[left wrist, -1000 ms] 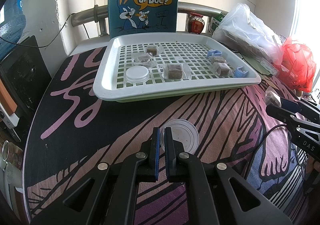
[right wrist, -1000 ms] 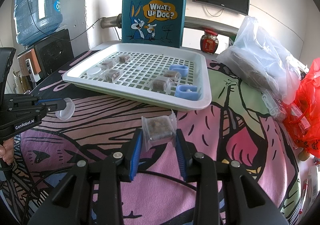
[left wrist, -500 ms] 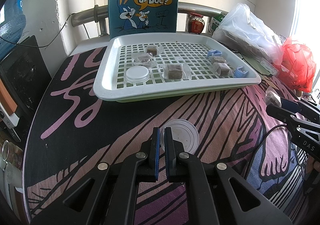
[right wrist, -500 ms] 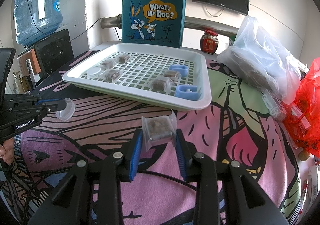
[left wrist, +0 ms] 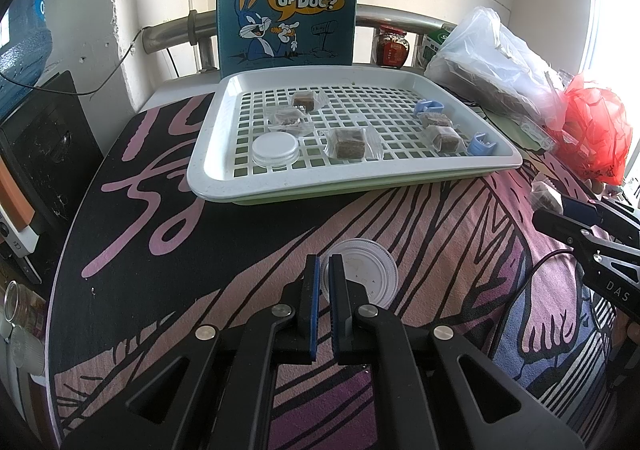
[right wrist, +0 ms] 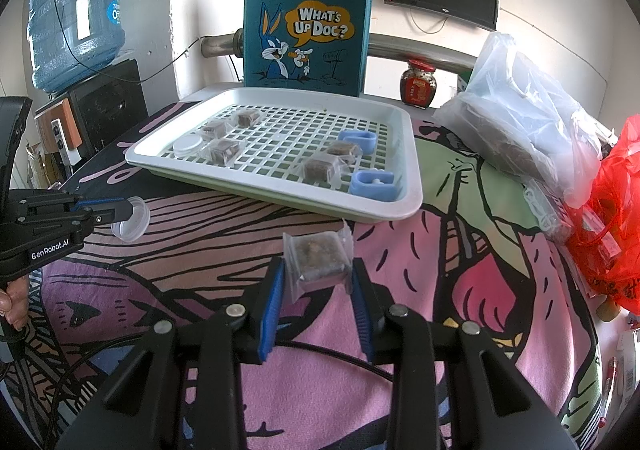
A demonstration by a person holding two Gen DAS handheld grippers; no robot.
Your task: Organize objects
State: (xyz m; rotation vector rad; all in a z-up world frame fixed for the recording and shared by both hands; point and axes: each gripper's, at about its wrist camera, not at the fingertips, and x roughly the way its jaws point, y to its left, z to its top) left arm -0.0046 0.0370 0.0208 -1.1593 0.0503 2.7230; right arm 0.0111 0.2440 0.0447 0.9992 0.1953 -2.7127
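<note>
My left gripper (left wrist: 324, 270) is shut on the rim of a clear round plastic lid (left wrist: 366, 276) and holds it above the patterned cloth; it also shows in the right wrist view (right wrist: 130, 219). My right gripper (right wrist: 318, 276) is shut on a clear packet with a brown block (right wrist: 318, 258), held above the cloth in front of the tray. The white grid tray (left wrist: 208, 178) (right wrist: 412, 190) holds several wrapped brown blocks, a round white lid (left wrist: 275, 148) and two blue clips (right wrist: 372, 183).
A blue "What's Up Doc?" tote bag (right wrist: 306, 24) stands behind the tray. A clear plastic bag (right wrist: 516, 122), a red bag (right wrist: 616, 226) and a red jar (right wrist: 418, 88) lie at the right. A water bottle (right wrist: 76, 6) and a black speaker (left wrist: 40, 154) stand at the left.
</note>
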